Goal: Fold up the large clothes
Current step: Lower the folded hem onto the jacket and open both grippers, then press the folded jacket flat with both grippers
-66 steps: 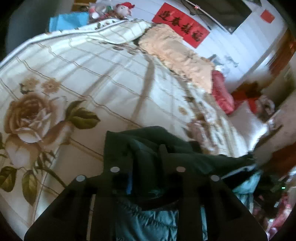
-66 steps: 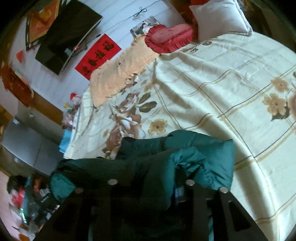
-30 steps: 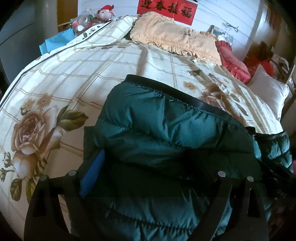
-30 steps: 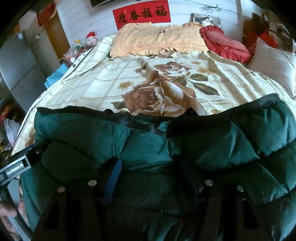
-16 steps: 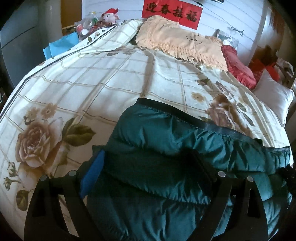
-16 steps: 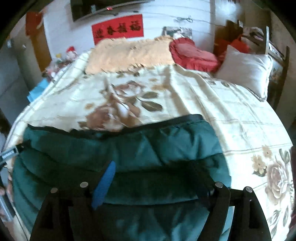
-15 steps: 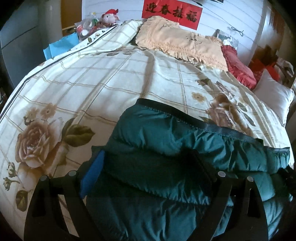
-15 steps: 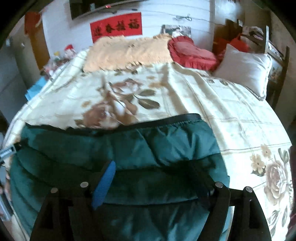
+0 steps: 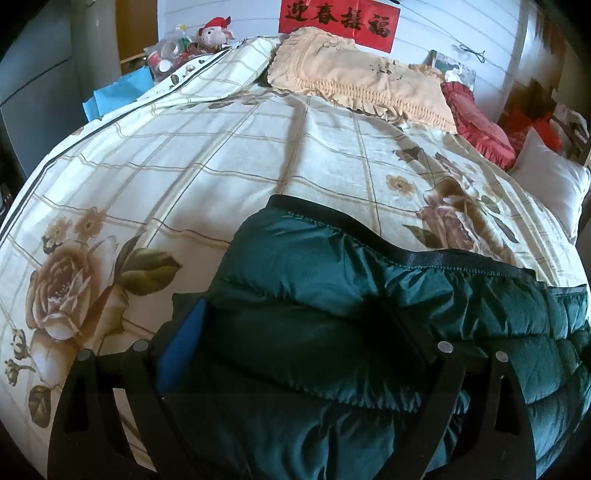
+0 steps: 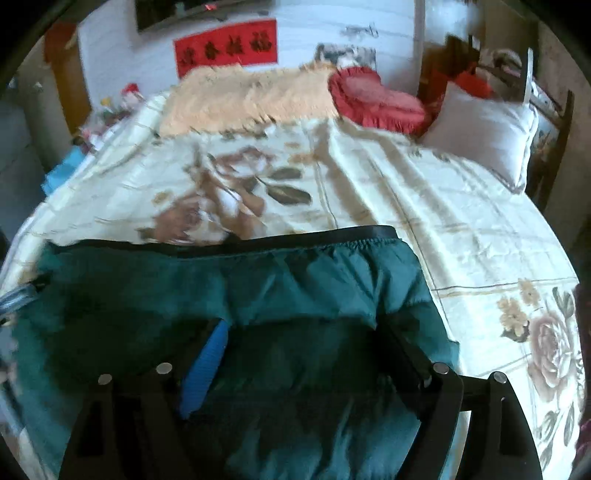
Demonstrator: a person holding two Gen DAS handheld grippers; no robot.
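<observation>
A floral bedspread [image 9: 221,173] carries the dark green puffer jacket [image 9: 332,295], folded near its front edge (black hem band farthest away). The left gripper [image 9: 291,332] stands wide with jacket bulging between its fingers. The right gripper [image 10: 303,347] is opening, padding between its fingers.

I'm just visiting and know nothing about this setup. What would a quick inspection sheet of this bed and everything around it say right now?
Surface: floral bedspread, wrinkled, covering the bed.
Job's things: dark green puffer jacket lying spread near the bed's front edge, its black hem facing the pillows.
Clutter: peach ruffled pillow, red cushion, white pillow, plush toy.
Grippers: left hand-held gripper open over the jacket; right hand-held gripper with jaws opening, jacket fabric between its fingers.
Cables: thin wire on the wall.
Surroundings: red banner, dark screen above it.
</observation>
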